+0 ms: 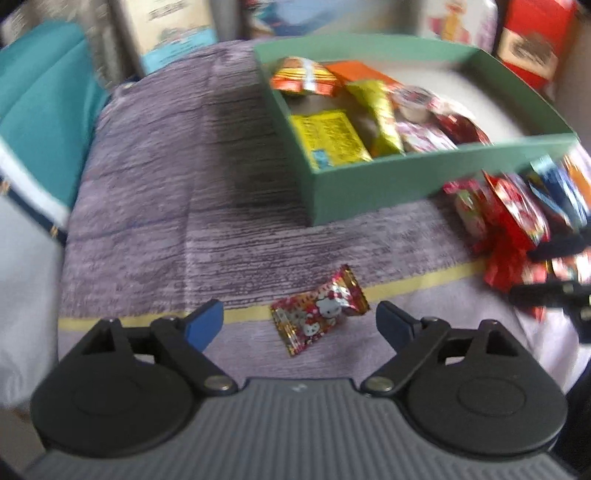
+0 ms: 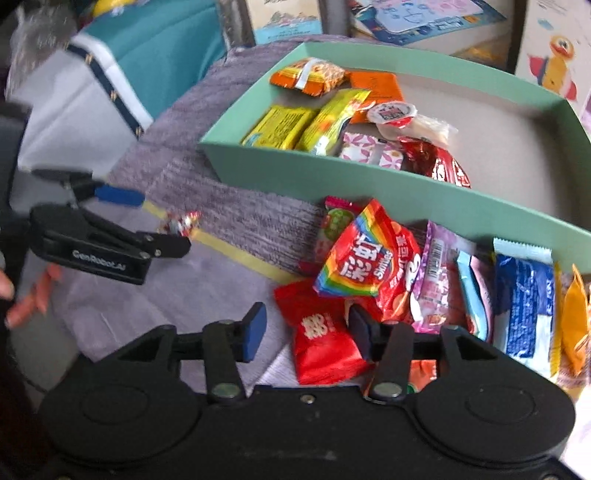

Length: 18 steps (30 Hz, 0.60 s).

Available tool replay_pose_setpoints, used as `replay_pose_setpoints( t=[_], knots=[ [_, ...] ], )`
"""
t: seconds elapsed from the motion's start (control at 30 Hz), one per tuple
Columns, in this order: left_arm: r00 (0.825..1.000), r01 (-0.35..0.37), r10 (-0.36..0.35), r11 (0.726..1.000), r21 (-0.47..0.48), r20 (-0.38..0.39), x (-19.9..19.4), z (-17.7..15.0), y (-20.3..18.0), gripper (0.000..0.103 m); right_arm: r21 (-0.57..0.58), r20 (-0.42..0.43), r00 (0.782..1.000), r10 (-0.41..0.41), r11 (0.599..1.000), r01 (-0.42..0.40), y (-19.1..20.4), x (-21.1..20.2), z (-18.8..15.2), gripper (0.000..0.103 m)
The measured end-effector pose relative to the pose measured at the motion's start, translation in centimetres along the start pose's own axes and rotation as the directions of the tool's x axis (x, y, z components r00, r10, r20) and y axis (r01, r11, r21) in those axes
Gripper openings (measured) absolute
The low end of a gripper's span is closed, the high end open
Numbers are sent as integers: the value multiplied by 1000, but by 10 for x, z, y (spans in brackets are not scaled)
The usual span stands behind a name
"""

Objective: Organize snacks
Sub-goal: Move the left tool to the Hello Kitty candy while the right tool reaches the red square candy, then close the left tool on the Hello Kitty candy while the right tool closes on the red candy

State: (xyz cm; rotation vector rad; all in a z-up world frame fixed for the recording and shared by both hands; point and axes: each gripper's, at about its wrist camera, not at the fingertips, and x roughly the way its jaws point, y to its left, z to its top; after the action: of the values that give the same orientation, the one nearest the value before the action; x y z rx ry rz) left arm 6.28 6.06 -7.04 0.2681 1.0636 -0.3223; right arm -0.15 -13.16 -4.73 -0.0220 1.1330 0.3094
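Note:
A green box (image 1: 373, 184) holds several snack packets; it also shows in the right wrist view (image 2: 295, 162). A small red Hello Kitty candy (image 1: 319, 308) lies on the purple cloth between the fingers of my left gripper (image 1: 300, 321), which is open and not touching it. The same candy (image 2: 181, 223) and left gripper (image 2: 147, 218) show in the right wrist view. My right gripper (image 2: 308, 332) is open over a red packet (image 2: 325, 343), beside a red Skittles bag (image 2: 365, 258) in a heap of loose snacks in front of the box.
A purple cloth (image 1: 166, 184) with a yellow stripe covers the surface. More loose packets (image 2: 524, 306) lie along the box's front wall. A teal and white cushion (image 1: 37, 122) is at the left. Boxes and books (image 2: 284, 14) stand behind.

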Motion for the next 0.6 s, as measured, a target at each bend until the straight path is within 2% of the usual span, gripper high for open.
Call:
replay_pose_setpoints(
  t=[0.07,0.1,0.13,0.17,0.2,0.23,0.3,0.33,0.47,0.6],
  knots=[
    [1000,-3,3,998,67,3,2,-1,-4,88,-5,-18,1000,-15,1000,15,-3,5,-1,49],
    [1000,0,0,996,90,6,4,0,-6,84,6,-31,999,-18,1000,18,-5,8,-3,50],
    [1000,9,-10,995,103,7,6,0,-7,76,12,-25,1000,-15,1000,15,-6,8,-5,48],
    [1000,24,-25,994,111,5,7,1,-8,72,9,-20,1000,-22,1000,22,-5,7,-5,44],
    [999,48,-49,993,107,10,7,3,-8,59,1,-18,999,-30,1000,30,-2,6,-5,36],
    [997,82,-83,991,102,8,7,5,-8,43,-6,-17,999,-34,999,34,-1,6,-4,35],
    [995,97,-99,990,104,14,5,5,-12,35,-5,-24,999,-22,1000,22,2,5,-2,34],
    [995,98,-100,990,100,15,4,5,-14,35,-3,-26,1000,-16,1000,15,3,7,-1,34],
    [988,156,-156,988,-11,6,1,2,-8,35,2,-28,1000,-1,1000,1,8,9,3,34],
    [989,147,-147,989,-17,0,0,-2,-7,41,21,-28,1000,11,1000,-10,6,10,4,34]
  ],
)
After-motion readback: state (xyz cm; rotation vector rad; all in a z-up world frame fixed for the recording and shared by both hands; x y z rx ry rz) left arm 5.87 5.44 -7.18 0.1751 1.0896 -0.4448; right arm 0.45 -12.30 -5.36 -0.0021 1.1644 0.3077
